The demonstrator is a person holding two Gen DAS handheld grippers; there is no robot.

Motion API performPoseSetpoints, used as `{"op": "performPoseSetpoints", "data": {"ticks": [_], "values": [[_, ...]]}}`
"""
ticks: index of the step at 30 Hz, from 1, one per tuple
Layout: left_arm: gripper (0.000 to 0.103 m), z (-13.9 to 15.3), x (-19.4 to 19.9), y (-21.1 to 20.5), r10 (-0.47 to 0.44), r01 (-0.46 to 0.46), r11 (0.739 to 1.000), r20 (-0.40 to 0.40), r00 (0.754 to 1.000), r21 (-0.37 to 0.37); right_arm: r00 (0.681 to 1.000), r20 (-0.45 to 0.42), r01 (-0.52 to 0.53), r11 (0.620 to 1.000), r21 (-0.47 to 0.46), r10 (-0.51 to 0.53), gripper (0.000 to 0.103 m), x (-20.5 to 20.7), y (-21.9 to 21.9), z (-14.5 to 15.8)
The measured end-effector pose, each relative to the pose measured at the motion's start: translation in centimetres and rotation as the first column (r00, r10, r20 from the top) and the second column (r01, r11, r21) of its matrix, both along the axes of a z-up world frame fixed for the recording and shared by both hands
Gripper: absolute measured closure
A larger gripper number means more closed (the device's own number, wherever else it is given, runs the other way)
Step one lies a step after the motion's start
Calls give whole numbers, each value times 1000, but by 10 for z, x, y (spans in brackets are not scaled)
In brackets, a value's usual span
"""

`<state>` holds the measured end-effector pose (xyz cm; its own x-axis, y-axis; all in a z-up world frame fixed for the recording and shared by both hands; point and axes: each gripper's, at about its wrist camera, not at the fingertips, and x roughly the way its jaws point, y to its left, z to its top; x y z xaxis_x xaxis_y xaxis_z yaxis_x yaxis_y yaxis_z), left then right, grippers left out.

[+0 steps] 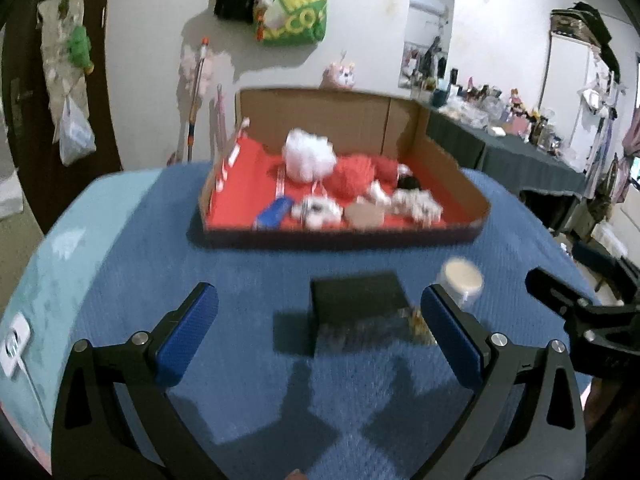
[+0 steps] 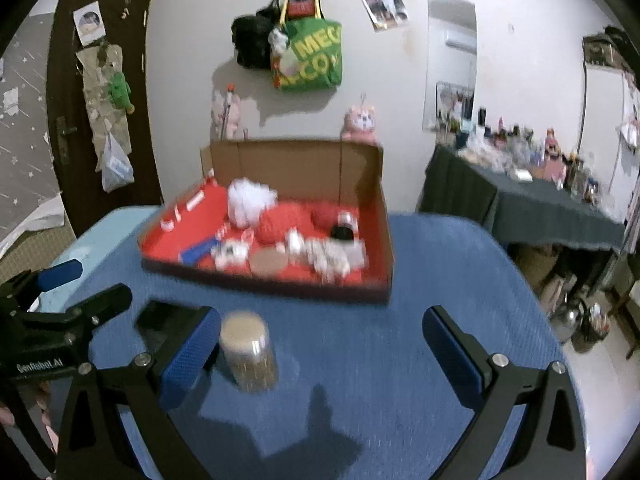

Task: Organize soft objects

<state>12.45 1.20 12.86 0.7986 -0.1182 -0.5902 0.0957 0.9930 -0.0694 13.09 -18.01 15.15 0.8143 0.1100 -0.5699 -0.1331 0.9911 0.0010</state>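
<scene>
— Both grippers, left gripper (image 1: 320,312) and right gripper (image 2: 320,340), hang with fingers wide apart and empty, over the blue cloth (image 1: 248,264).

— And the soft things?

— Ahead, in the cardboard tray (image 1: 472,196): white pom-pom (image 1: 308,154) leftward, red yarn ball (image 1: 354,178) beside it. Neither hand looks nearer.

- This is a room in somebody's home, maybe a bedroom.
- A green shopping bag (image 2: 310,56) hangs on the white wall, with a black bag (image 2: 252,42) just left of it.
- Photos (image 2: 382,4) are stuck on the wall to the right of the green bag.
- A dark brown door (image 2: 100,100) is far left of the green bag, with a small green toy (image 2: 120,90) hanging on it.
- A pink plush toy (image 2: 360,122) sits below the green bag.
- A long side counter (image 2: 560,208) with a dark cloth, far right of the green bag, is full of little bottles and figures.
</scene>
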Motion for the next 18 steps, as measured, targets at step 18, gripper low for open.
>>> {"op": "performPoseSetpoints", "data": {"ticks": [18], "values": [[0, -102, 0, -9, 39, -37, 999, -216, 976, 14, 972, -233, 20, 998, -62, -34, 0, 7, -1, -105]]}}
